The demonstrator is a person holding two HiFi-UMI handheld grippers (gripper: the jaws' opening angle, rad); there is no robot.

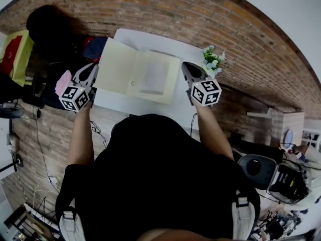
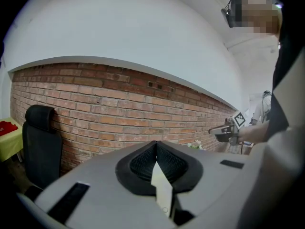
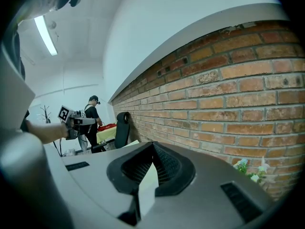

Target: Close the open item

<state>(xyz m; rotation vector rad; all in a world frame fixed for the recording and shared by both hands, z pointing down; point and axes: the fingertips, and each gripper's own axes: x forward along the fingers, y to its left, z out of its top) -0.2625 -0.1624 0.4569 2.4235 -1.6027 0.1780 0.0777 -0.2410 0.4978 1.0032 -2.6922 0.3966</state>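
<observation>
- The open pale-yellow folder (image 1: 135, 72) is pictured spread on a white table (image 1: 131, 104) set against a brick wall (image 1: 165, 9).
- Its left edge is pinched by the left gripper (image 1: 90, 70), the jaws closed tight on the sheet.
- Its right edge is clamped likewise by the right gripper (image 1: 186, 69).

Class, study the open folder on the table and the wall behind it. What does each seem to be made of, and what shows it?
The folder looks like thin card or stiff paper, pale yellow and matte: flat panels, a straight fold, no shine. The wall is brick, rough and matte: red-brown blocks in staggered rows with pale mortar lines.
</observation>
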